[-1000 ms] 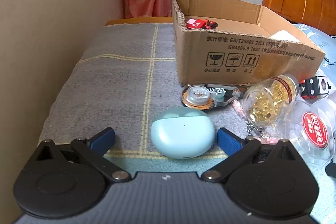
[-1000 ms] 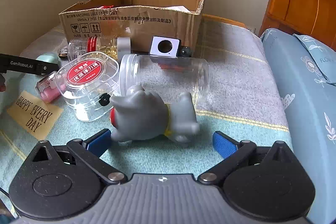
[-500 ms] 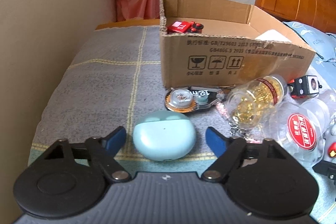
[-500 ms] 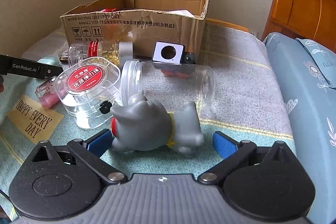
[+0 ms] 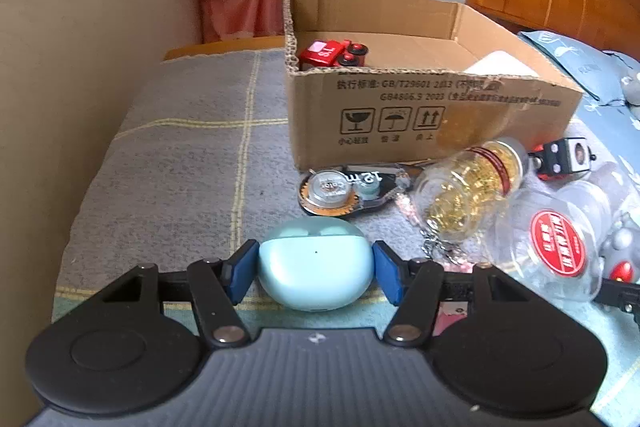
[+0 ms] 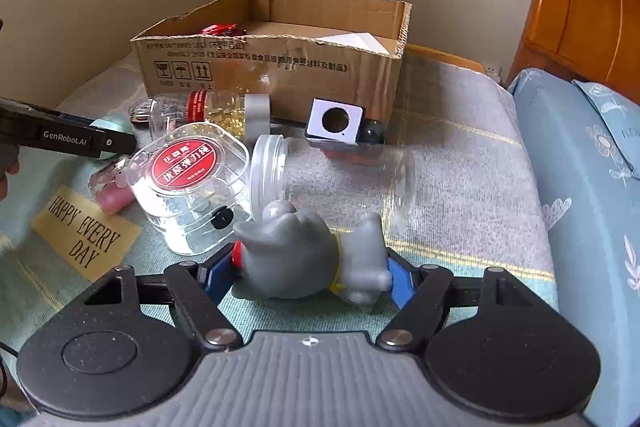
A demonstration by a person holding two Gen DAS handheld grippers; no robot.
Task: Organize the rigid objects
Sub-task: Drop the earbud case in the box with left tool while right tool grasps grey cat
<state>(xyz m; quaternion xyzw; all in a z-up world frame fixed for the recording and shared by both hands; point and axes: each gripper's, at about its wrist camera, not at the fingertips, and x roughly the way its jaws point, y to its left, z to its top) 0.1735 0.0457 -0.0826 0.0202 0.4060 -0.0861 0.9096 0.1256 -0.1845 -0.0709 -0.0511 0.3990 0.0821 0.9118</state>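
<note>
Both grippers are clamping now: the left gripper [image 5: 316, 277] pinches a smooth, pale-blue rounded plastic earbud case [image 5: 315, 273] across its widest sides on the checked bedspread [image 5: 180, 163]. It looks light, hard and slippery. The right gripper [image 6: 310, 273] squeezes a grey moulded animal figurine [image 6: 308, 259] lying before the open cardboard box [image 6: 280, 71].

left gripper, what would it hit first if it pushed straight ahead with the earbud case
Probably the correction tape dispenser, lying just beyond the mint earbud case that the left gripper clamps; the cardboard box stands right behind. Depth is uncertain.
</note>
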